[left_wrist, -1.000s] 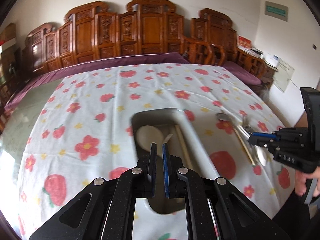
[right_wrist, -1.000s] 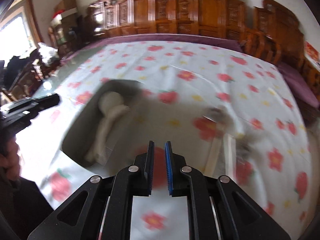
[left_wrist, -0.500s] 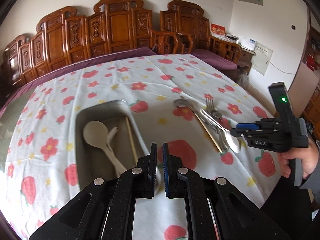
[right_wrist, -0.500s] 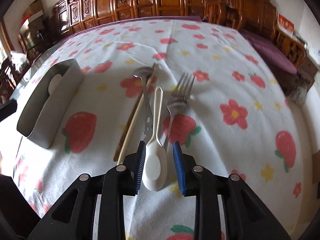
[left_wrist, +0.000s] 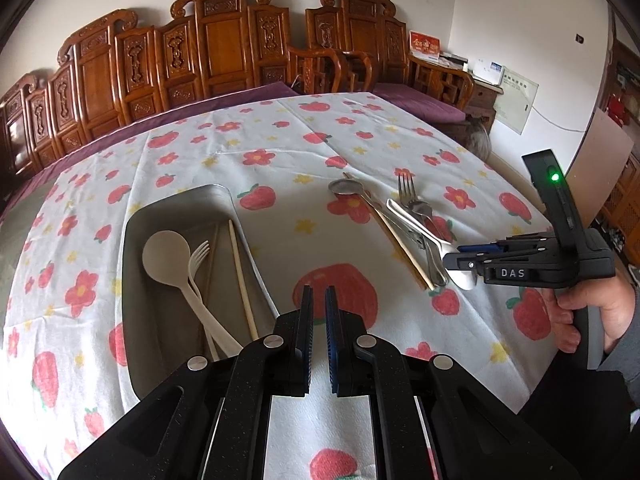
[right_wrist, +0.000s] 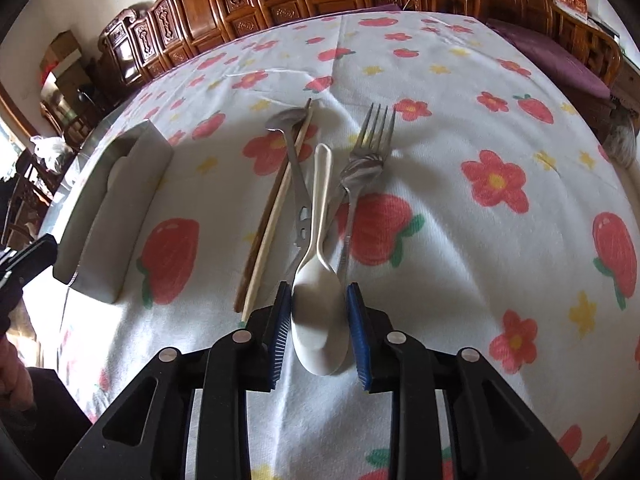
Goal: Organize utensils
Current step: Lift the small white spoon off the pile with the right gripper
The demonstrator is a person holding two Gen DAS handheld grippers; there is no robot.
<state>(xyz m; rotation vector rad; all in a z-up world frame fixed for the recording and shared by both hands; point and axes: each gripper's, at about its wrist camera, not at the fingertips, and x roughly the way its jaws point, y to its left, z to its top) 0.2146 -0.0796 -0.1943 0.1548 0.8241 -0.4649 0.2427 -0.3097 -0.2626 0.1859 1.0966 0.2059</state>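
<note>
A white plastic spoon (right_wrist: 322, 184) lies on the flowered cloth in a pile with a metal fork (right_wrist: 368, 152), a metal spoon (right_wrist: 286, 120) and wooden chopsticks (right_wrist: 276, 216). My right gripper (right_wrist: 318, 294) is low over the cloth, open, with the spoon's bowl between its blue pads and a thin gap on each side. In the left wrist view the right gripper (left_wrist: 452, 258) sits at the pile's near end. My left gripper (left_wrist: 316, 300) is shut and empty beside the metal tray (left_wrist: 216, 191), which holds a white spoon (left_wrist: 166, 254), a plastic fork (left_wrist: 199, 254) and a chopstick (left_wrist: 242, 276).
Carved wooden chairs (left_wrist: 224, 52) line the table's far side. A hand (left_wrist: 592, 316) holds the right gripper's handle past the table's right edge. In the right wrist view the tray (right_wrist: 120, 208) stands left of the pile, and the left gripper (right_wrist: 28, 256) shows at the left edge.
Both grippers swung to the right across the table. The right gripper came down over the utensil pile and opened around the white spoon's bowl. The left gripper stayed shut.
</note>
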